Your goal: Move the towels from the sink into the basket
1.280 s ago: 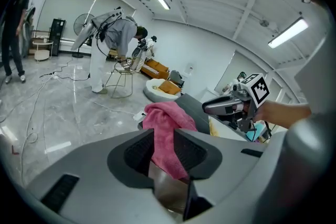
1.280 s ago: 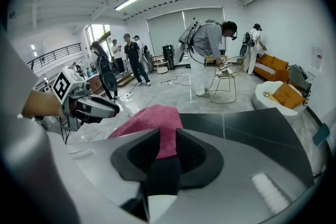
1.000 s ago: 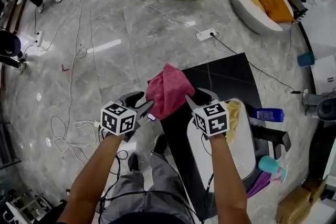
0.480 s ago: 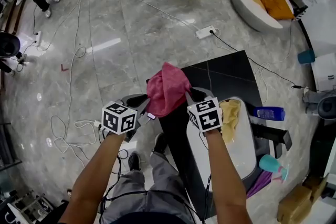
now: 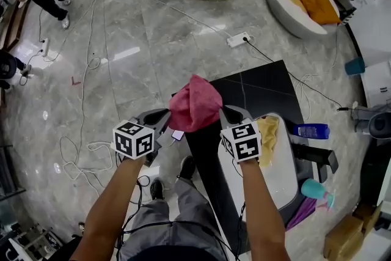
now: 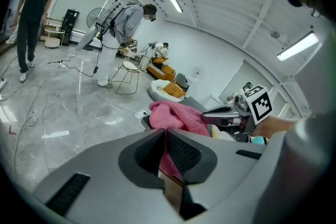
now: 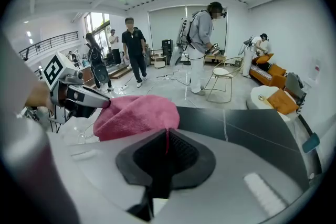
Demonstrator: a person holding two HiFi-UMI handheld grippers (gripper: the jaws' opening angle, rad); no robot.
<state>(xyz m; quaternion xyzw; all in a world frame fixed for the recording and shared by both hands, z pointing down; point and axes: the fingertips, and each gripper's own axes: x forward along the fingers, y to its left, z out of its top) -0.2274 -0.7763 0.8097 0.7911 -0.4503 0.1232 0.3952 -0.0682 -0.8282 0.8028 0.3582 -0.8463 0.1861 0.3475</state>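
1. We hold a pink towel [image 5: 194, 104] in the air over the near left corner of the glossy black counter [image 5: 263, 85]. It is soft, nubbly terry, bunched into a rounded hump.
2. Our left gripper [image 5: 166, 121] has just been closing, and its ribbed dark pads now pinch a thin fold at the towel's left edge.
3. Our right gripper [image 5: 226, 114] has just been closing too, and it nips the right edge the same way.
4. The towel's long axis runs across — from one gripper to the other — and the hump bulges away from us.
5. A yellow towel [image 5: 267, 136] lies crumpled at the far end of the smooth white oval sink [image 5: 287, 183].
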